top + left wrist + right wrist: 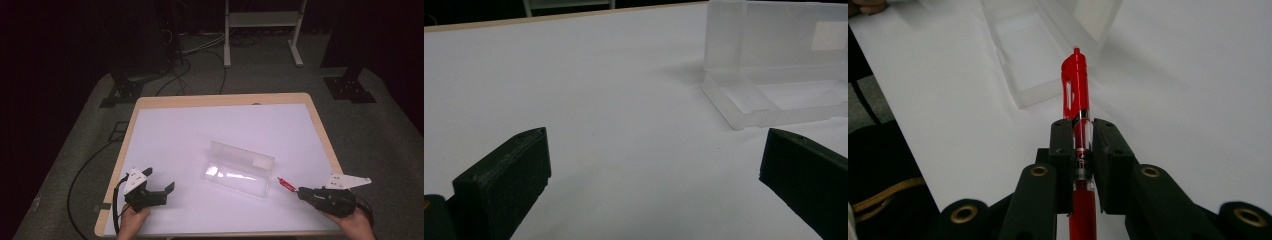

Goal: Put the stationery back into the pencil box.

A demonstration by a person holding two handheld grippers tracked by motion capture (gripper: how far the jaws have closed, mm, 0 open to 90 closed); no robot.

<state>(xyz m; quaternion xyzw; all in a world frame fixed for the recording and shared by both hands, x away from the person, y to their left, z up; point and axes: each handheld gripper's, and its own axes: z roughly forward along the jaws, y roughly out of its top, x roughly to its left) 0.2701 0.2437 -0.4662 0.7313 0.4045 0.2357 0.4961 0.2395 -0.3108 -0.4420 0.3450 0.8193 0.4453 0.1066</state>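
A translucent plastic case (239,169) lies open in the middle of the white table, its lid standing up behind the tray; it is also in the left gripper view as the case (774,65) at upper right. My right gripper (301,190) is shut on a red pen (286,184), whose clip end points toward the case's right end. In the right gripper view the red pen (1075,90) sticks out past the jaws toward the case (1038,40). My left gripper (161,186) stands open near the table's front left, with nothing between its fingers (504,185).
The white table (175,135) has a wooden rim (220,100). Cables (85,165) run over the grey floor at left. A white stand (262,30) and dark equipment bases (350,85) sit beyond the far edge.
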